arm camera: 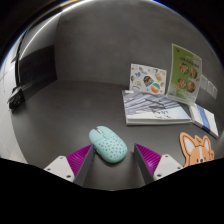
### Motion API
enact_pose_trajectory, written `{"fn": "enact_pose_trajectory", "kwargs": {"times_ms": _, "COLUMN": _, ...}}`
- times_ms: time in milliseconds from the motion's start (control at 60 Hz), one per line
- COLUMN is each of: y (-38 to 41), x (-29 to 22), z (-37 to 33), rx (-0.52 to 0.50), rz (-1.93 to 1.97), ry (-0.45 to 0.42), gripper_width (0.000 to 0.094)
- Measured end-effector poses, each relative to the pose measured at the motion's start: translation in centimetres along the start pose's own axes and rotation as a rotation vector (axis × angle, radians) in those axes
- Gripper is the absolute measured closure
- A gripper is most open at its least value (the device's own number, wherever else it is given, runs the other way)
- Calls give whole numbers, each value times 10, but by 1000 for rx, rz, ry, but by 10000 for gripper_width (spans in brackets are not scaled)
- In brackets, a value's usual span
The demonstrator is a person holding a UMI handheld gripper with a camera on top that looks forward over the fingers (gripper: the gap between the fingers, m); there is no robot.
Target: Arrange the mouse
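A mint-green mouse (108, 144) with small dark dots lies on the grey desk (70, 110). It sits between the tips of my two fingers, nearer the left one, with a gap at each side. My gripper (112, 158) is open; its magenta pads (80, 156) stand apart on both sides of the mouse. The mouse rests on the desk by itself.
A stack of papers and booklets (160, 108) lies ahead to the right, with printed cards (185, 72) standing behind it. An orange corgi-shaped mat (197, 149) lies to the right of the fingers. A dark device (20, 95) sits at the far left.
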State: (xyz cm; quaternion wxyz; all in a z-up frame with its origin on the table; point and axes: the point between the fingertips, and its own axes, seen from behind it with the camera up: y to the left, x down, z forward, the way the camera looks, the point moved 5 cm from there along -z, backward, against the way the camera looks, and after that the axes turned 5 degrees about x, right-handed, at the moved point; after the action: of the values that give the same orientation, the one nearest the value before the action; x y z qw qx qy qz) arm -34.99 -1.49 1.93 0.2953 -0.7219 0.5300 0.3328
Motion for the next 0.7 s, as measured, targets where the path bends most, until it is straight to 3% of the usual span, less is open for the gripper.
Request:
{"fn": "enact_pose_trajectory", "kwargs": {"times_ms": 250, "y": -4, "x": -27, "z": 36, "rx": -13, "rz": 39, "ry": 3, "gripper_width": 102}}
{"fn": "enact_pose_trajectory", "kwargs": {"times_ms": 383, "y": -5, "x": -34, "z": 47, "rx": 15, "rz": 59, "ry": 14, "gripper_width": 191}}
{"fn": "enact_pose_trajectory", "kwargs": {"times_ms": 400, "y": -6, "x": -34, "z": 48, "rx": 20, "rz": 63, "ry": 14, "gripper_width": 160}}
{"fn": "enact_pose_trajectory", "kwargs": {"times_ms": 433, "y": -6, "x": -36, "z": 48, "rx": 28, "rz": 69, "ry": 17, "gripper_width": 195}}
{"fn": "enact_pose_trajectory", "kwargs": {"times_ms": 450, "y": -6, "x": -36, "z": 49, "rx": 30, "rz": 73, "ry": 17, "gripper_width": 299}}
{"fn": "enact_pose_trajectory", "kwargs": {"times_ms": 483, "y": -6, "x": -35, "z": 49, "rx": 39, "rz": 84, "ry": 13, "gripper_width": 396}}
{"fn": "enact_pose_trajectory", "kwargs": {"times_ms": 617, "y": -4, "x": -33, "z": 47, "rx": 90, "rz": 112, "ry": 22, "gripper_width": 460}}
{"fn": "enact_pose_trajectory", "kwargs": {"times_ms": 700, "y": 1, "x": -33, "z": 38, "rx": 67, "rz": 130, "ry": 44, "gripper_width": 522}}
